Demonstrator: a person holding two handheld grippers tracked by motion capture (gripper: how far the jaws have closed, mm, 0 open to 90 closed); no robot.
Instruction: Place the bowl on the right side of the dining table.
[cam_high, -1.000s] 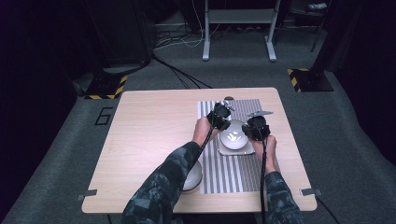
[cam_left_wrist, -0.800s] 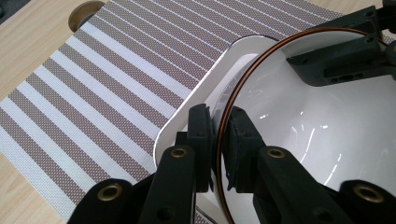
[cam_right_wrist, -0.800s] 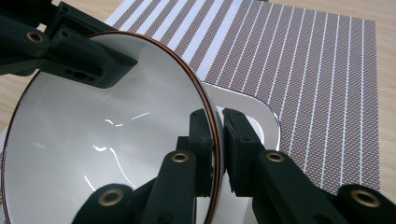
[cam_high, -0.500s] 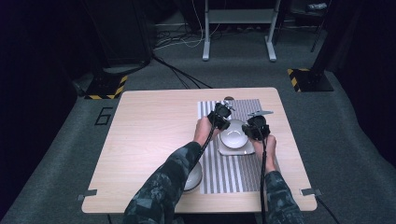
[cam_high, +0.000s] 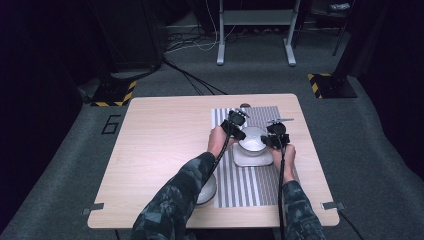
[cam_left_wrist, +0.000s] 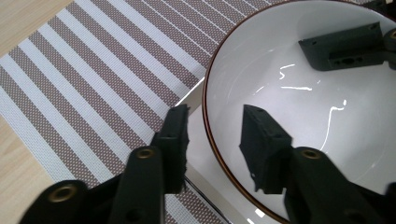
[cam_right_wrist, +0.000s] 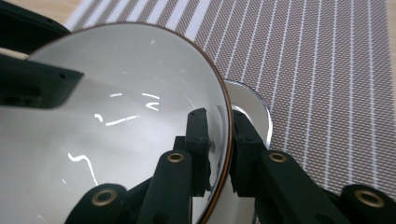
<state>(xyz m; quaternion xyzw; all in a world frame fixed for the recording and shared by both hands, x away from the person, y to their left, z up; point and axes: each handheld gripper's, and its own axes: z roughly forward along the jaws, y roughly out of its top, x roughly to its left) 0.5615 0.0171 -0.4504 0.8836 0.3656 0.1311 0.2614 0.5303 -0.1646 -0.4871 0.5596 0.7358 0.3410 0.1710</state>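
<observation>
A second white bowl (cam_high: 206, 189) sits near the worktop's (cam_high: 160, 150) front edge, partly under the person's left sleeve and just left of the striped mat (cam_high: 245, 185). The left claw (cam_left_wrist: 212, 128) straddles the left rim of the main bowl (cam_high: 251, 139): one jaw outside, one inside, both clear of the rim. Its jaws have just been opening, with the rim between them. The bowl, white with a thin brown rim, rests on a white square plate (cam_high: 252, 159) on the mat, in the right half of the worktop, toward the far edge. The right claw (cam_right_wrist: 219, 135) is clamped on the bowl's right rim, one jaw inside, one outside, pads pressing the wall. A metal utensil (cam_high: 280, 120) lies on the mat beyond the right claw.
</observation>
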